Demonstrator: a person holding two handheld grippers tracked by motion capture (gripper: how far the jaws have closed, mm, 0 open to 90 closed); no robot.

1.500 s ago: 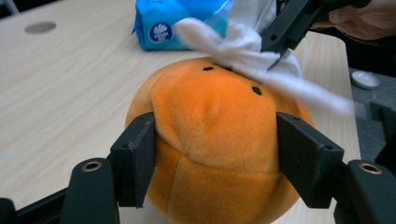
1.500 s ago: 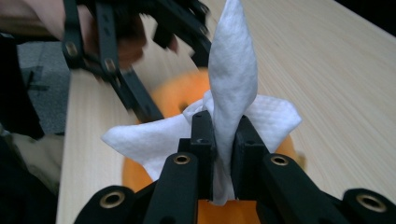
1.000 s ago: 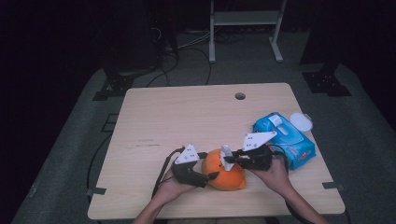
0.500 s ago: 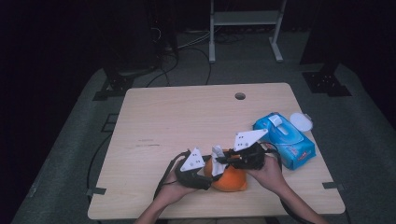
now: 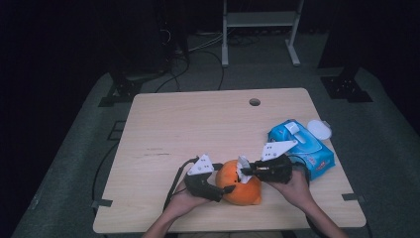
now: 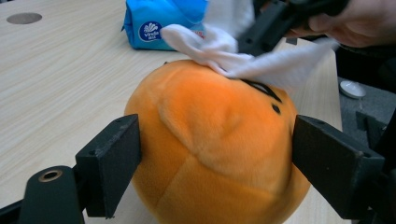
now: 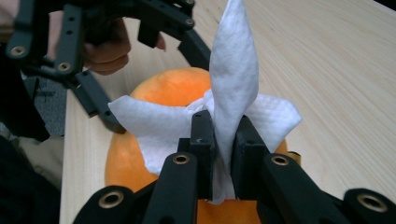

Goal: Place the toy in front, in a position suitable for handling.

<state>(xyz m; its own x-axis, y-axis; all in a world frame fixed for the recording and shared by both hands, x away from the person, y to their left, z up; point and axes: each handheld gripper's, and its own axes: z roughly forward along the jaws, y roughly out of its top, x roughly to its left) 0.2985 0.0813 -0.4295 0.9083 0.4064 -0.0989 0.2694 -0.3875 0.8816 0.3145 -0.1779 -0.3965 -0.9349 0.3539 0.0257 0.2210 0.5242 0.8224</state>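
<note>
Table (image 5: pixel 188 124): pale wood top with a small round hole (image 5: pixel 254 102) near its far edge; everything sits toward the near right part of it.
Wipes pack (image 5: pixel 302 146): blue soft pack lying flat by the table's right edge, just behind the right hand; its white flip lid faces up. In the left gripper view it lies beyond the toy (image 6: pixel 159 23).
Plush toy (image 5: pixel 241 182): round orange plush resting on the table close to the near edge, between the two grippers. Dark stitched marks show on its upper side in the left gripper view (image 6: pixel 219 140).
Left gripper (image 5: pixel 223 189): held low at the toy's left side, its jaws spread wide around the toy. In its own view (image 6: pixel 217 158) both pads lie against the plush flanks, one on each side, so it clasps the toy; the jaws have just been widening with the toy between them.
Right gripper (image 5: pixel 243 173): reaches in from the right over the top of the toy. In its own view (image 7: pixel 224 154) the jaws are pinched tight on a white wipe.
Wipe (image 7: pixel 229 98): white crumpled sheet, one fold standing up out of the jaws, the rest spread on the toy's crown and touching it (image 6: pixel 243 60).
Disc (image 5: pixel 319 130): small white round object on the floor just off the table's right edge, beside the pack.
</note>
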